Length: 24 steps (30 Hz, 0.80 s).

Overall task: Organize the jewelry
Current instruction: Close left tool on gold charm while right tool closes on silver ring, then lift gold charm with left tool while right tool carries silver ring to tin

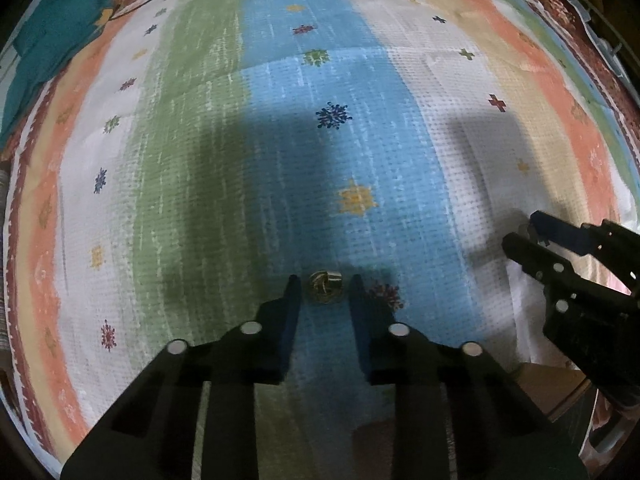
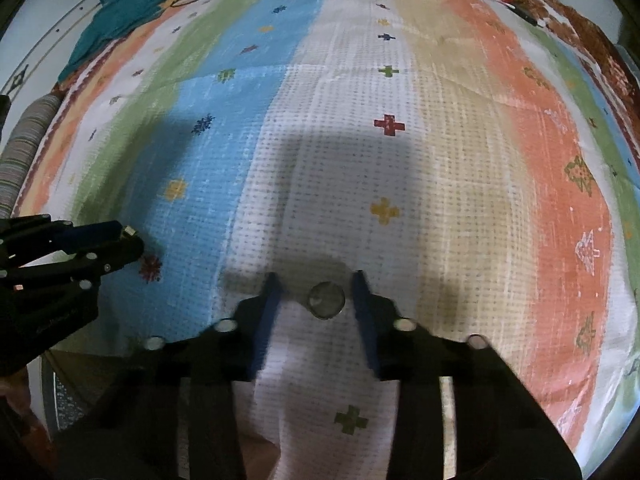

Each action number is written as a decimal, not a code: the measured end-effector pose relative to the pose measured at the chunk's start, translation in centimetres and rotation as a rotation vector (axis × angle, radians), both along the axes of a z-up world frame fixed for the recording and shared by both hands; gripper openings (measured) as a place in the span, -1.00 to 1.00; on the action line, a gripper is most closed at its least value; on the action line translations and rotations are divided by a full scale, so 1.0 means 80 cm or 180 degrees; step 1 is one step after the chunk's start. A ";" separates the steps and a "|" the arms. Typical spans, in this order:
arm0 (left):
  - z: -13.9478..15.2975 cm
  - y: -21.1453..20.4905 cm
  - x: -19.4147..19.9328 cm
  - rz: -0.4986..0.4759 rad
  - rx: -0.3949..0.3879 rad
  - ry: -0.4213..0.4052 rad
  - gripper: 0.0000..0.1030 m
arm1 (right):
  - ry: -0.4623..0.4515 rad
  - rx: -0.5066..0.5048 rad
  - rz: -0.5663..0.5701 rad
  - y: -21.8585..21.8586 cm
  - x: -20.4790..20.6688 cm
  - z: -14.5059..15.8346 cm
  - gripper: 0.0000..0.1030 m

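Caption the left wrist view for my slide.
Left tool straddles a small ring on the striped bedspread.

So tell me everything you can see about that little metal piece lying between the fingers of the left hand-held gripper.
The small metal piece looks like a knotted or woven bit of jewelry, rounded, in dull gold and silver tones; whether it is a ring or an earring cannot be told. It lies on the blue stripe of the patterned cloth, in shadow, between the two fingertips of the left hand-held gripper. A thin gap shows on each side, so the fingers do not seem to press on it. Only the cloth touches it.
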State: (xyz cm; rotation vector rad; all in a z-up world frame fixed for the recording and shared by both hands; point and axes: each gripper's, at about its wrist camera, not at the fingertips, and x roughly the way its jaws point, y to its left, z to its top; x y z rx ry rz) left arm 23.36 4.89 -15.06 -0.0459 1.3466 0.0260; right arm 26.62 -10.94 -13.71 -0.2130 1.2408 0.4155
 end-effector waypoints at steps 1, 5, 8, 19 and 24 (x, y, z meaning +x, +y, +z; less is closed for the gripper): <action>0.000 0.001 0.000 0.0011 -0.0004 0.0001 -0.65 | 0.0016 0.0008 -0.0007 0.000 0.000 0.000 -0.46; -0.001 0.007 0.001 0.0031 -0.0050 -0.0007 -0.69 | 0.0043 0.0032 -0.0035 -0.001 -0.001 -0.001 -0.62; 0.000 0.007 0.001 0.0022 -0.0084 -0.0018 -0.70 | 0.0024 0.0039 -0.0034 -0.001 -0.002 0.000 -0.62; 0.027 0.015 -0.012 0.0088 -0.0186 -0.0157 -0.71 | -0.0165 0.0117 0.0009 -0.005 -0.023 0.027 -0.62; 0.042 0.017 -0.019 0.0042 -0.0184 -0.0240 -0.71 | -0.0278 0.0142 0.0066 -0.004 -0.040 0.046 -0.62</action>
